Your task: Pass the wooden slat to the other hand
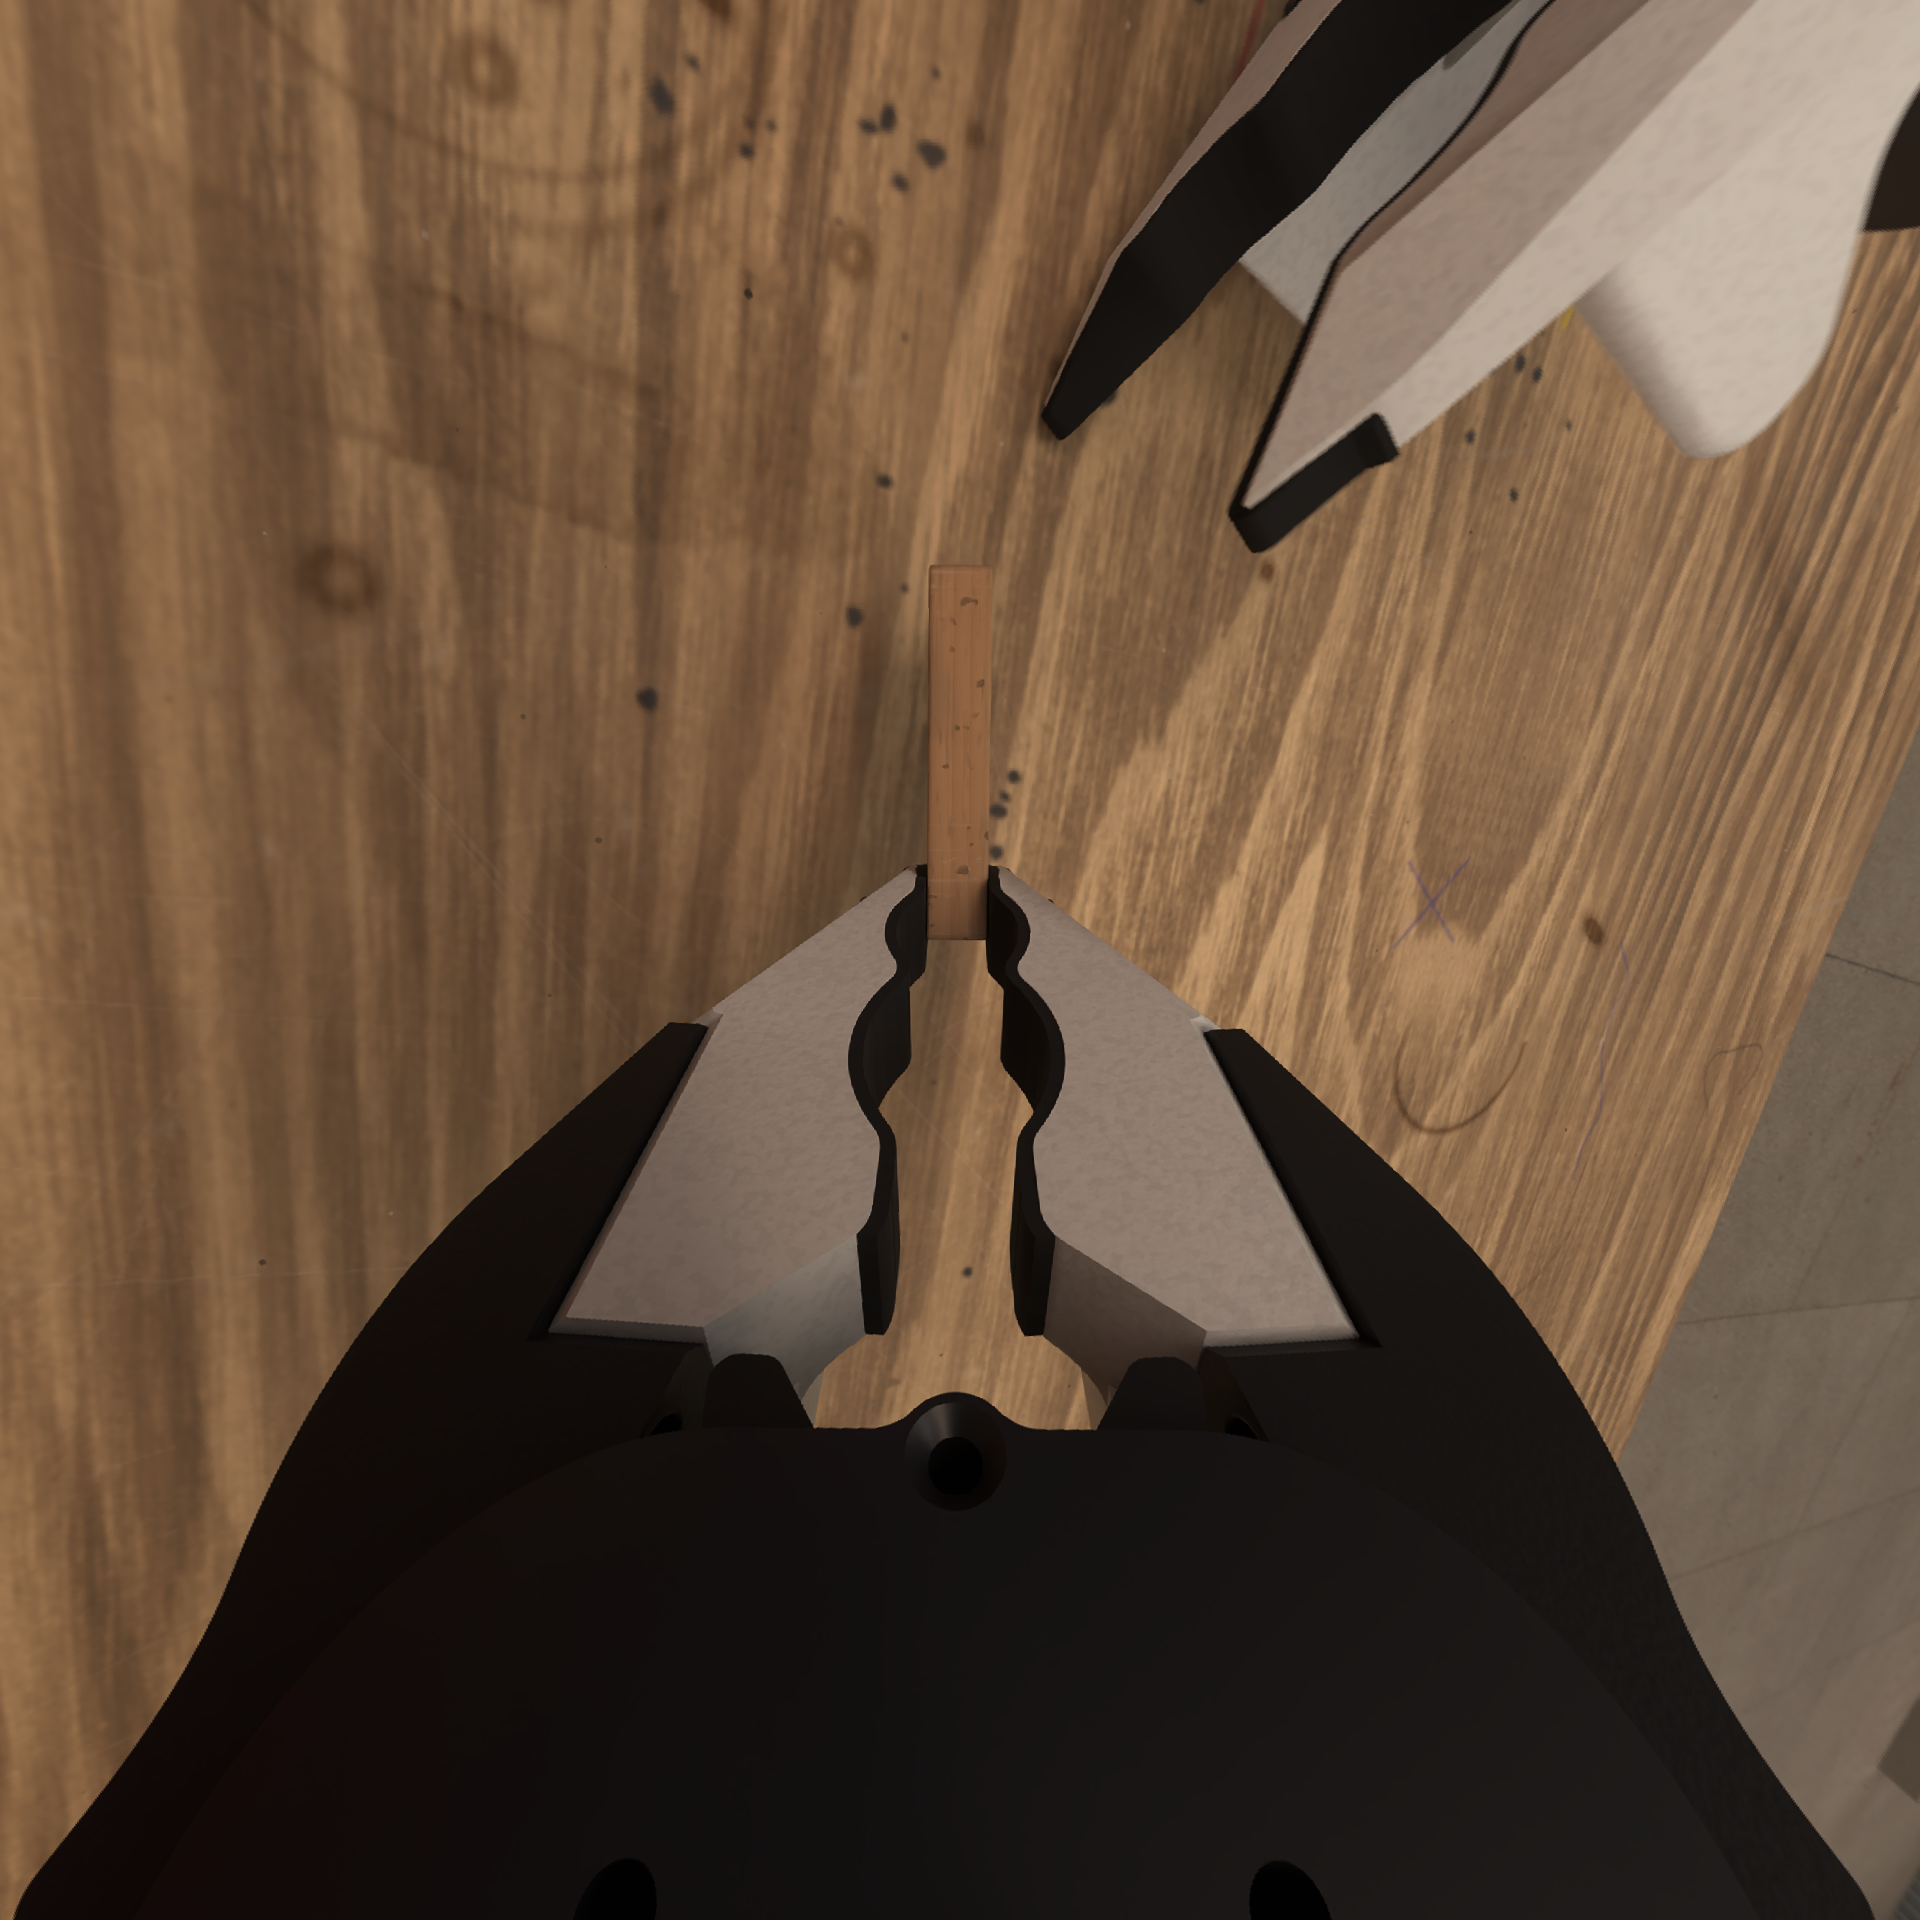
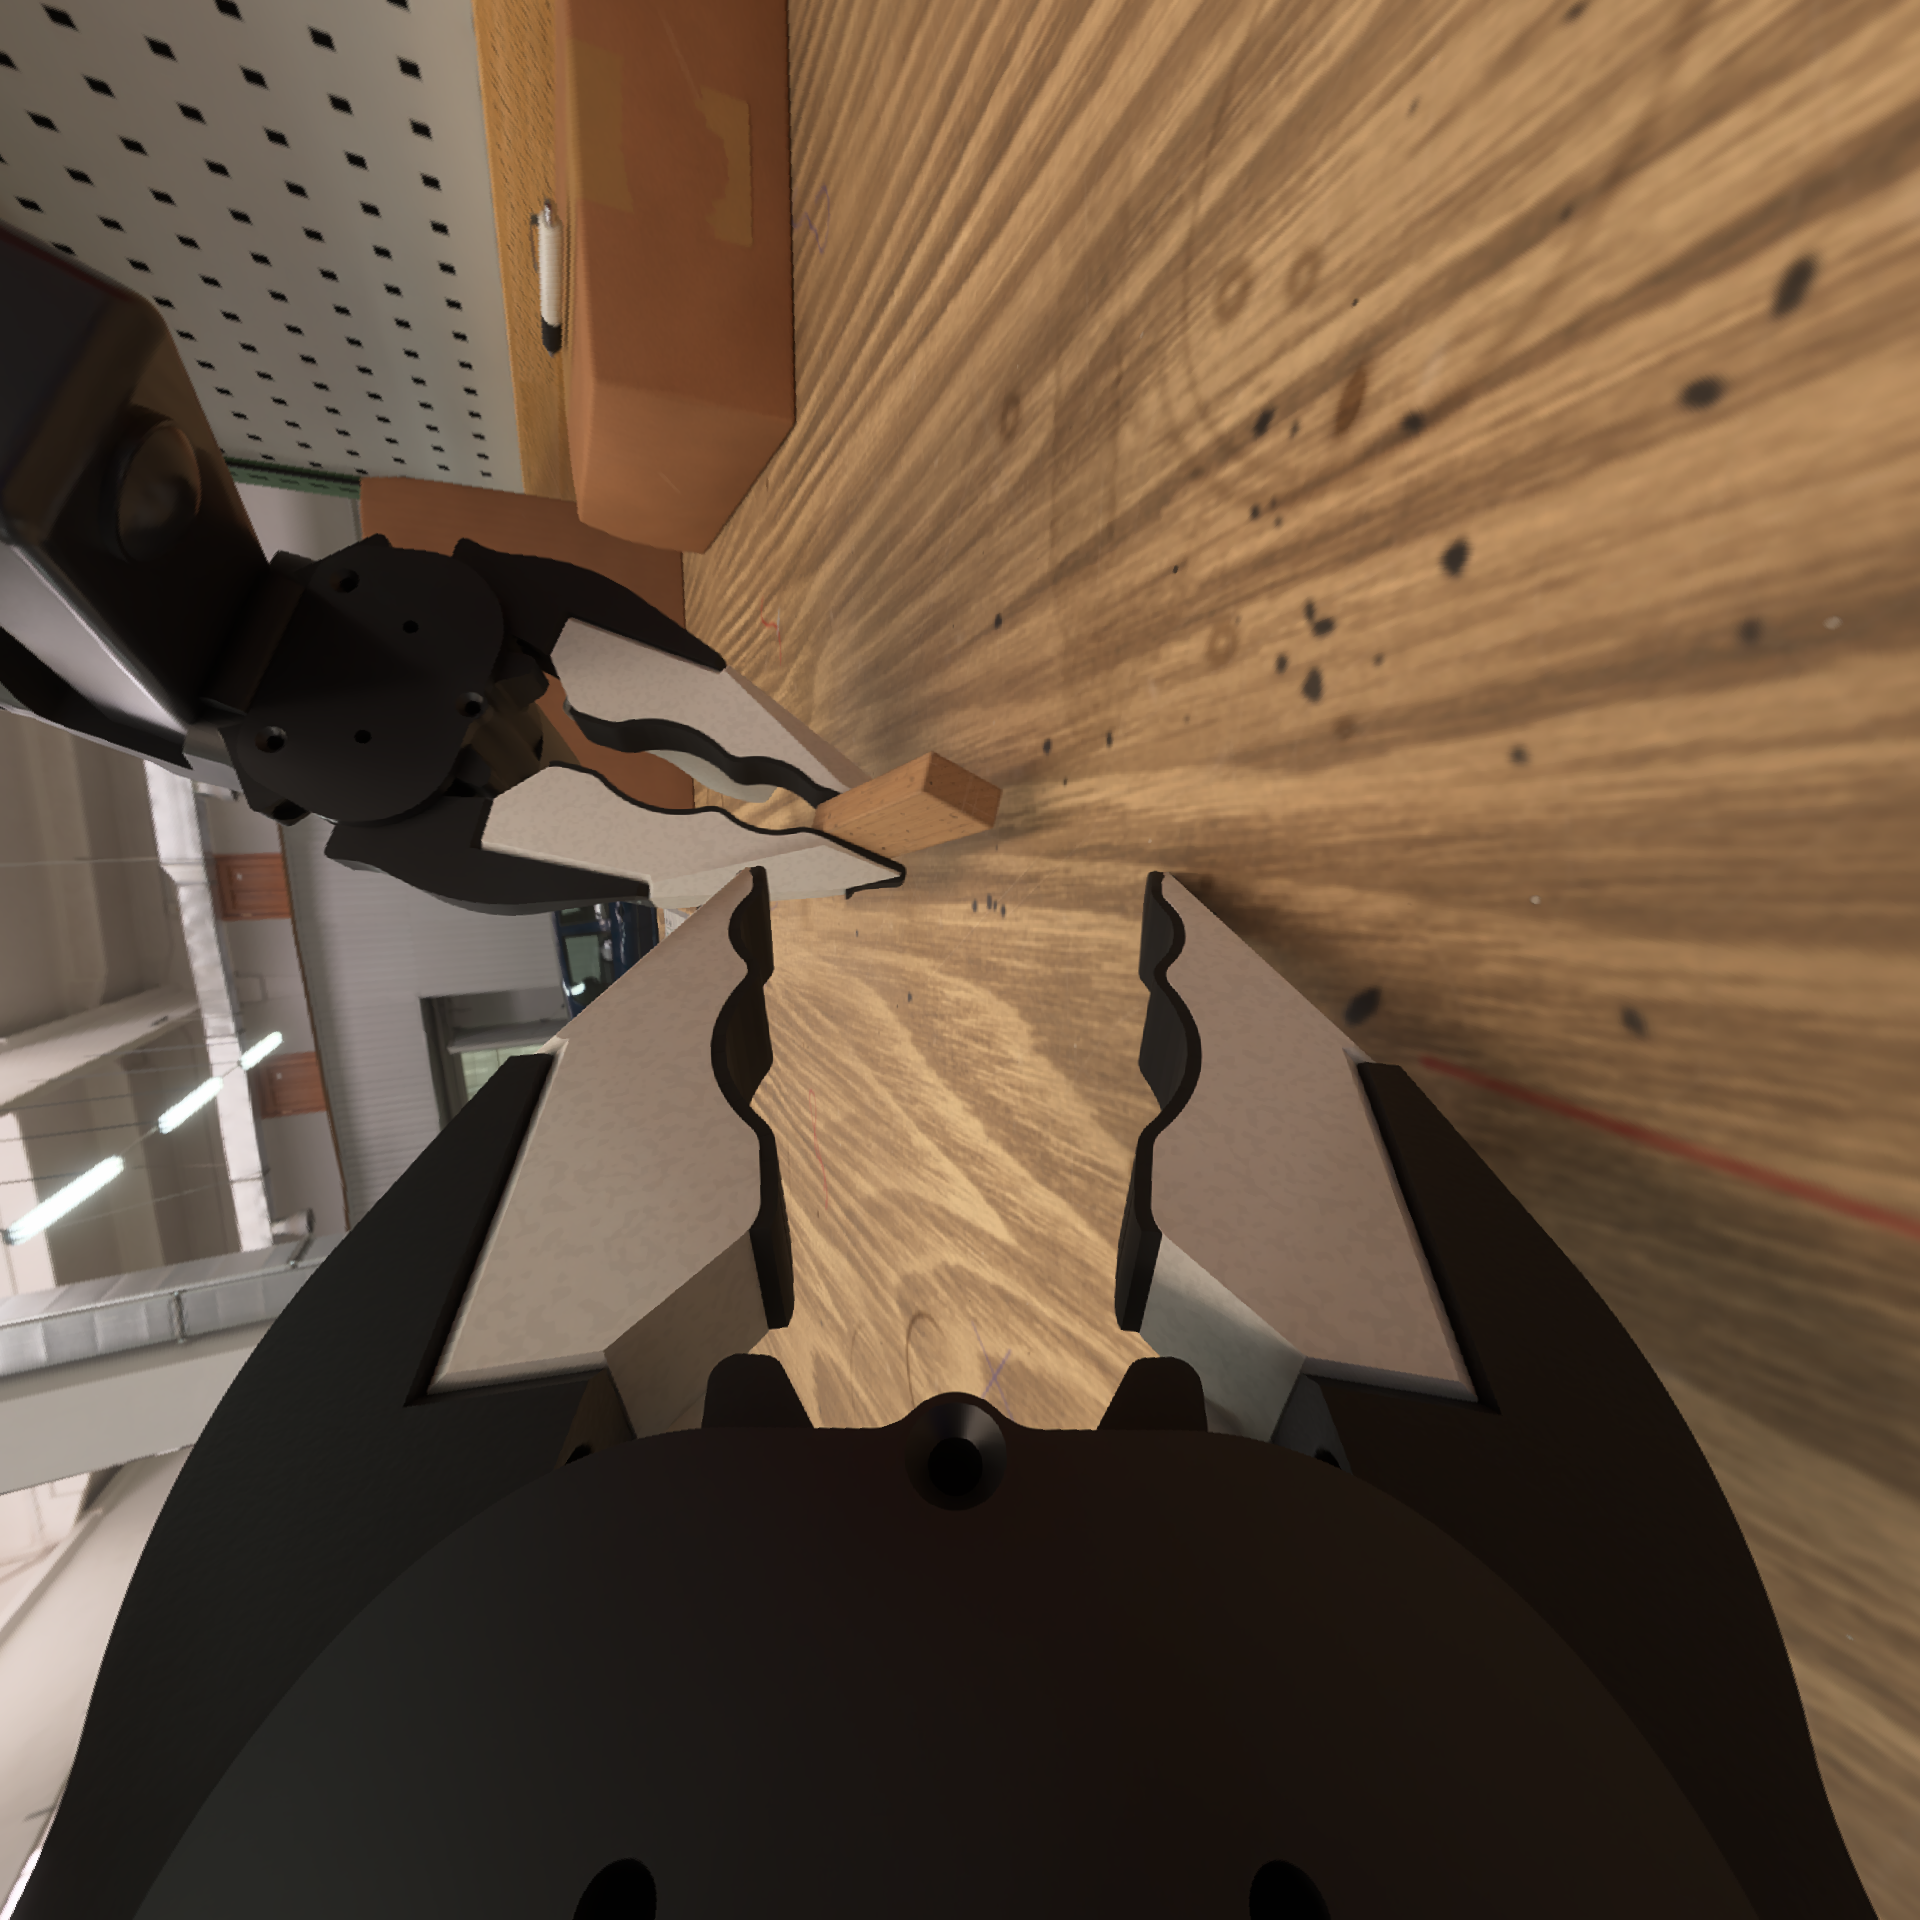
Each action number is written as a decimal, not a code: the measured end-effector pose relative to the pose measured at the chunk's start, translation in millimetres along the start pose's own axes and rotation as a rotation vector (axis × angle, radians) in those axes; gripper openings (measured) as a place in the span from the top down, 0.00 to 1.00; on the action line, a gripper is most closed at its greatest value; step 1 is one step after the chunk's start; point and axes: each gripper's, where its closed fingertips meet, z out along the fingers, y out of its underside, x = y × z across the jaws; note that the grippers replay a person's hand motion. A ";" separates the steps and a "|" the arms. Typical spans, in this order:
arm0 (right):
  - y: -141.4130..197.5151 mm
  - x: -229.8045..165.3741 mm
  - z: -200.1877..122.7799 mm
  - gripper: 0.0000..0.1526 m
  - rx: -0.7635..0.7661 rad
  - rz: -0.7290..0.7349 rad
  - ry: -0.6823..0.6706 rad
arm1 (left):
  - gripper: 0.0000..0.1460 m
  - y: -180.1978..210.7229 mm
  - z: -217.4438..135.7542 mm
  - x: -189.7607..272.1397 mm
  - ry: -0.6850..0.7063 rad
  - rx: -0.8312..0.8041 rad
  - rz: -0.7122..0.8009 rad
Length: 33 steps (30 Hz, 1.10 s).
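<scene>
The left claw (image 1: 956,904) was closed on the wooden slat (image 1: 960,727), gripping only its near end between the fingertips. The rest of the slat projected straight forward beyond the tips, along the same line as the fingers, so its long axis continued the left claw's own axis. In the left wrist view the slat stood above the wooden surface (image 1: 416,727). Whether its far end touched the surface could not be determined from either view.

The right claw (image 2: 956,894) was open, with a wide gap between its fingers and nothing held. In the right wrist view the slat (image 2: 920,810) lay just ahead of the right fingertips and slightly to the left of the gap's centre line. Its exposed free end pointed to the right, across the right claw's line of approach, not along it. The left claw (image 2: 857,842) entered that view from the left and covered the slat's gripped end.

In the left wrist view the right claw (image 1: 1153,468) appeared at upper right, near the slat's free end but clear of it.

Judgement: the transfer had not yet taken place. The free end was the portion available to the right claw. The right claw would need to advance and shift slightly leftward so that its fingers straddled the free end, clear of the left fingertips, before closing.
</scene>
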 end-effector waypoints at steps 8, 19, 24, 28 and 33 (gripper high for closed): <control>6.9 -12.0 16.1 0.48 -0.118 0.031 -0.016 | 0.94 4.7 5.2 -1.7 0.012 -0.034 -0.006; 7.2 -12.4 21.1 0.51 -0.100 -0.004 -0.014 | 0.94 19.7 -8.7 -5.7 -0.002 -0.068 -0.040; 5.8 -13.2 22.8 0.50 -0.114 0.002 0.002 | 0.94 19.9 -1.3 -7.9 0.023 -0.079 -0.055; 2.6 -13.6 23.7 0.50 -0.097 0.029 -0.034 | 0.94 18.2 -0.1 -7.6 0.041 -0.070 -0.053; -2.1 -18.0 27.1 0.48 -0.060 0.058 -0.116 | 0.94 18.2 -0.2 -6.8 0.072 -0.062 -0.054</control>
